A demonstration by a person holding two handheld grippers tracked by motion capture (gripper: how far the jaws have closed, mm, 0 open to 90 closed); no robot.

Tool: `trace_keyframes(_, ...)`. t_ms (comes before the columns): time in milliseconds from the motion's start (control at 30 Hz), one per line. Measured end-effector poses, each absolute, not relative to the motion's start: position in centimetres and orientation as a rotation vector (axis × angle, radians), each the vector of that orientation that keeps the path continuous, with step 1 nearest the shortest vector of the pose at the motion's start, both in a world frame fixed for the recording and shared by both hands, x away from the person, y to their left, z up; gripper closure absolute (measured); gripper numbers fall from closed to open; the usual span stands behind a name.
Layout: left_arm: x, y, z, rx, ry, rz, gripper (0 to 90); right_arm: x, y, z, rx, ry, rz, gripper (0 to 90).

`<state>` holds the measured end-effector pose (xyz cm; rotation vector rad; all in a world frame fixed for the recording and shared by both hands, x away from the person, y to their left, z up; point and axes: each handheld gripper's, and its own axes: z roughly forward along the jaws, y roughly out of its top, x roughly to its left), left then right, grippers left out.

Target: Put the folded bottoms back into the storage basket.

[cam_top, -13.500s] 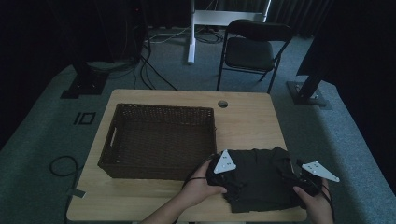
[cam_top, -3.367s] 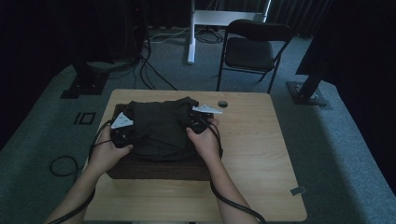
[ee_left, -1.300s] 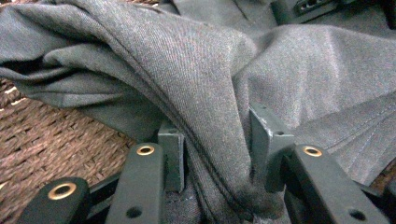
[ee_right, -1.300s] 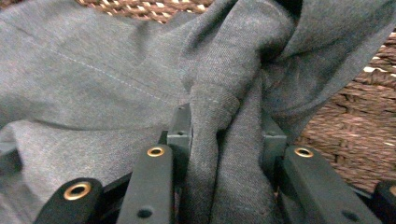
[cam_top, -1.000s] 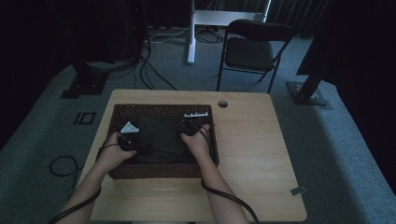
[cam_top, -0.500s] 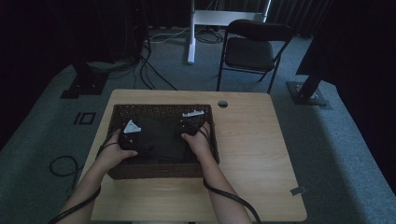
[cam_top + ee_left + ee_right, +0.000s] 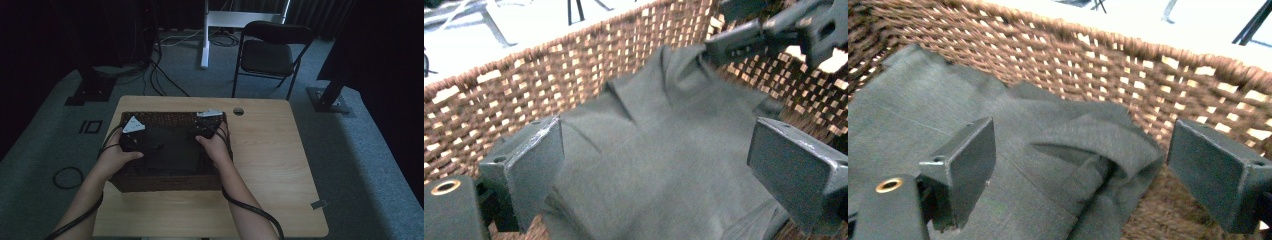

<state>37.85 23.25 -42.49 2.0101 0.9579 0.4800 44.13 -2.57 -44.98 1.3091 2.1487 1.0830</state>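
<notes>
Since a moment earlier I had let go: my left gripper (image 7: 654,165) and right gripper (image 7: 1080,170) gaped wide over the dark folded cloth (image 7: 170,147) in the brown woven wicker basket (image 7: 165,181).

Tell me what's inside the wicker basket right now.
A folded dark cloth lies in the wicker basket, with both open grippers, left and right, over it. A strip of woven floor shows beside it; anything under the cloth is hidden.

Both tongs (image 7: 654,165) (image 7: 1083,175) wide apart, forearms extended.
</notes>
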Motion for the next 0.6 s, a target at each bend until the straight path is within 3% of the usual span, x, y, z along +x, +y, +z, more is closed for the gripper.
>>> trace_keyframes(200, 37.3, 23.2, -41.7, 1.999, 0.974, 0.506, 9.0, 43.5, -2.8, -43.5, 1.255, 2.144, 1.092, 12.2)
trace_keyframes(600, 35.5, 23.5, -40.4, 1.929, 0.963, 0.429, 9.4, 42.0, -3.8, -41.4, 1.178, 2.145, 1.121, 12.4)
